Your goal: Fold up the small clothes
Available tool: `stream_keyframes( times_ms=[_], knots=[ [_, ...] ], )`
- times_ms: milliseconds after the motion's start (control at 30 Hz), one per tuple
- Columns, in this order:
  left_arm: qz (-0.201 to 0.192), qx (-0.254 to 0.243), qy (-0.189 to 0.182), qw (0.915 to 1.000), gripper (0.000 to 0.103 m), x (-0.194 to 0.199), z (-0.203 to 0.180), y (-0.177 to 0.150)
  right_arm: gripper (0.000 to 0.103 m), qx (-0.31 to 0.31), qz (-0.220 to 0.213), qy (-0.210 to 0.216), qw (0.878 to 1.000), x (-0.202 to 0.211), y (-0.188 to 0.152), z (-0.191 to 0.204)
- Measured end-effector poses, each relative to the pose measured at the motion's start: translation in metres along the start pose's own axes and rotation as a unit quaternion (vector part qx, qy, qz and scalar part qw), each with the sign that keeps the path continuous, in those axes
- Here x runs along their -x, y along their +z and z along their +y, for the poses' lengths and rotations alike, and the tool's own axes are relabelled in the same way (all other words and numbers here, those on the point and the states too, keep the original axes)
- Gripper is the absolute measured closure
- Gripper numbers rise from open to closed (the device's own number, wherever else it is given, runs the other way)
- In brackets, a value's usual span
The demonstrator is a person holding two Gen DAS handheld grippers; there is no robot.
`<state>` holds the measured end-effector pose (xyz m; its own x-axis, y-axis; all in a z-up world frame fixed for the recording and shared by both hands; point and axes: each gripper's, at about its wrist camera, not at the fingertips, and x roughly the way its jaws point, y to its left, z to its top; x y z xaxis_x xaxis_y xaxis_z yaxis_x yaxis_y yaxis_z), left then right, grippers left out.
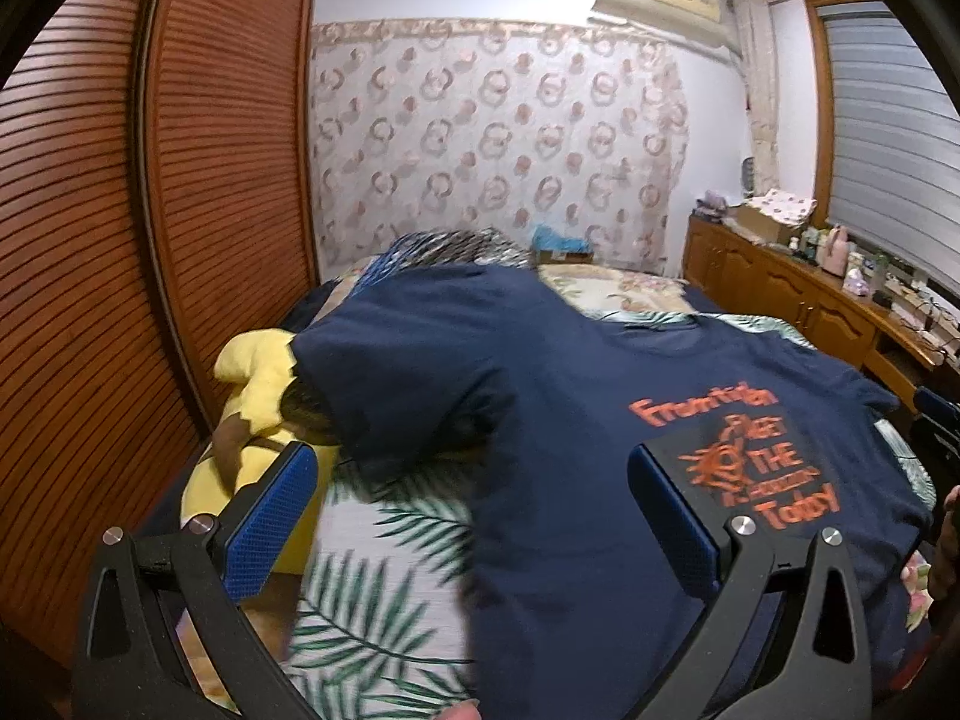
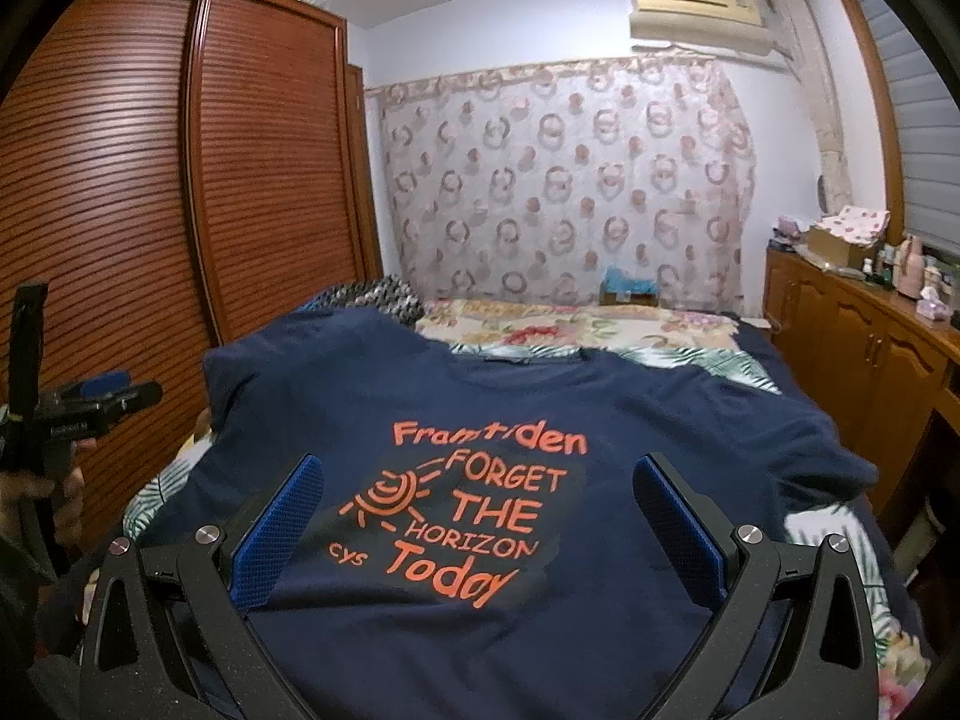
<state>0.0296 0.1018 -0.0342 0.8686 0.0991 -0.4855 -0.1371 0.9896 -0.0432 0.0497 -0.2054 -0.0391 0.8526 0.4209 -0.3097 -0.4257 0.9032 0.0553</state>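
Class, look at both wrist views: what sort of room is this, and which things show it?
Most likely a home bedroom: a bed with floral bedding, a louvred wooden wardrobe, and a wall air conditioner.

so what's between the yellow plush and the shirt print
In the left wrist view, the shirt's left sleeve lies between the yellow plush and the orange print, draping partly over the plush, with palm-leaf bedding showing below it.

Navy T-shirt flat, right gripper spread

Black claws; blue textured pads; silver screws
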Motion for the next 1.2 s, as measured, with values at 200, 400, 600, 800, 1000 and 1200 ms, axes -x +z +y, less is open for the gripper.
stream_keyframes(
  times_ms=[200, 400, 600, 800, 1000, 1200],
  knots=[
    [0.033, 0.013, 0.001, 0.9994, 0.0, -0.028, 0.024, -0.006, 0.0, 0.019, 0.027, 0.01, 0.999, -0.025, 0.001, -0.003],
    [0.073, 0.018, -0.007, 0.9971, 0.02, -0.063, 0.038, -0.011, 0.0, 0.031, 0.054, 0.021, 0.998, -0.048, 0.009, -0.01],
    [0.129, 0.042, -0.018, 0.9906, 0.043, -0.104, 0.057, -0.014, 0.0, 0.036, 0.077, 0.032, 0.996, -0.064, 0.024, -0.009],
    [0.166, 0.068, -0.041, 0.9829, 0.061, -0.131, 0.073, -0.02, 0.0, 0.041, 0.086, 0.041, 0.995, -0.08, 0.036, -0.002],
    [0.157, 0.035, -0.04, 0.9861, 0.083, -0.131, 0.062, -0.015, 0.0, 0.057, 0.082, 0.032, 0.995, -0.087, 0.03, 0.002],
    [0.155, 0.0, -0.023, 0.9877, 0.1, -0.131, 0.061, -0.017, 0.001, 0.068, 0.092, 0.025, 0.993, -0.092, 0.023, 0.01]
  ],
)
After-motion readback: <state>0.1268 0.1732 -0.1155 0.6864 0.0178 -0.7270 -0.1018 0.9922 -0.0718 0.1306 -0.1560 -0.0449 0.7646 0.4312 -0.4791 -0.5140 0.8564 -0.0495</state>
